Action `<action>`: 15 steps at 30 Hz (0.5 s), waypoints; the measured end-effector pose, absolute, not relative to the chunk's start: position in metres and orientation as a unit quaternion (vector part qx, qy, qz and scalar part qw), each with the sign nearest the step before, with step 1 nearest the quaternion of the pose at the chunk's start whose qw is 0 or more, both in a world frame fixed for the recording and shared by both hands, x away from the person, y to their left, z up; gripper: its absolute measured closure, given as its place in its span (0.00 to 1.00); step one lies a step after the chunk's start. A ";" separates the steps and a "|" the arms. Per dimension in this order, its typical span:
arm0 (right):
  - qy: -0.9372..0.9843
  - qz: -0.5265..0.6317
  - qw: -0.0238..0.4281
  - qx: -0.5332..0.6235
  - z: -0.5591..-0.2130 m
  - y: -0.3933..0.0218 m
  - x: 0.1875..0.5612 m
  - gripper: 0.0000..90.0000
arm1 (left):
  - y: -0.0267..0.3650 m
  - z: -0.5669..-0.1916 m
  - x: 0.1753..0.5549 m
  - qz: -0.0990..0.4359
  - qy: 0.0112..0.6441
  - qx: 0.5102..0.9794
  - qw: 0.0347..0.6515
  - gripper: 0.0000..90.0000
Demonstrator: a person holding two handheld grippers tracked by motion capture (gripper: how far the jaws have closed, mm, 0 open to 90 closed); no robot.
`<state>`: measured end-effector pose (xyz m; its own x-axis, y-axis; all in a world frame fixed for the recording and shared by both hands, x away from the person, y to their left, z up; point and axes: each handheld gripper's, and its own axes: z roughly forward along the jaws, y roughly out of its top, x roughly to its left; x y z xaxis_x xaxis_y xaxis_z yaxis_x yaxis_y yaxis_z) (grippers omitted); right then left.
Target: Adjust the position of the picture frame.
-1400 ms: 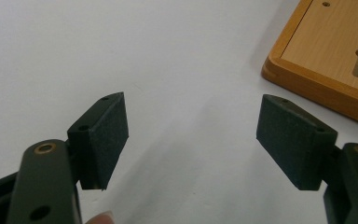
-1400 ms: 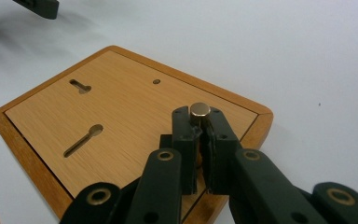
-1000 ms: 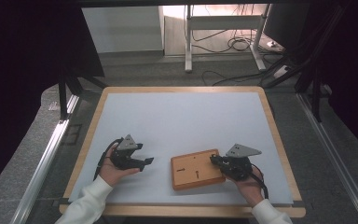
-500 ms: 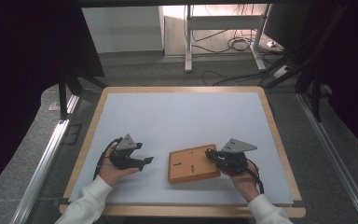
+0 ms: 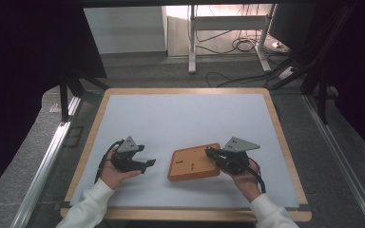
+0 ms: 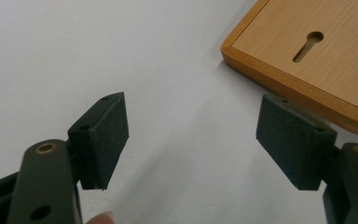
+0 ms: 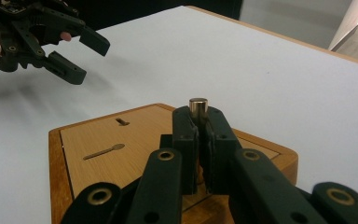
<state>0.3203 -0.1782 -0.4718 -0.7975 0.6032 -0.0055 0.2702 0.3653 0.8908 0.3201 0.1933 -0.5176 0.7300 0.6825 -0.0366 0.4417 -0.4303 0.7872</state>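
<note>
Orange-brown wooden board (image 5: 192,164) — white mat (image 5: 180,118) — black tongs (image 7: 198,122).

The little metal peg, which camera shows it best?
The right gripper view: the metal peg stands close-up, pinched in the right hand-held gripper above the wooden board. From the high view it is too small to make out.

The wooden board (image 5: 194,163) has been shifted a little leftward across the desk (image 5: 185,118), toward the left gripper (image 5: 145,163), and turned slightly. The right gripper (image 5: 208,151), clamped on a small metal peg (image 7: 198,110) above the board, has been carried along with it.
</note>
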 end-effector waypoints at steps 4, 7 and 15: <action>0.810 0.492 0.169 0.270 -0.471 -0.179 0.321 0.95 | 0.193 -0.518 0.320 0.145 0.337 0.834 0.413 0.28; 0.814 0.485 0.171 0.271 -0.472 -0.179 0.322 0.95 | 0.193 -0.518 0.320 0.146 0.337 0.833 0.413 0.28; 0.829 0.440 0.198 0.283 -0.479 -0.182 0.328 0.95 | 0.192 -0.518 0.320 0.145 0.336 0.835 0.412 0.28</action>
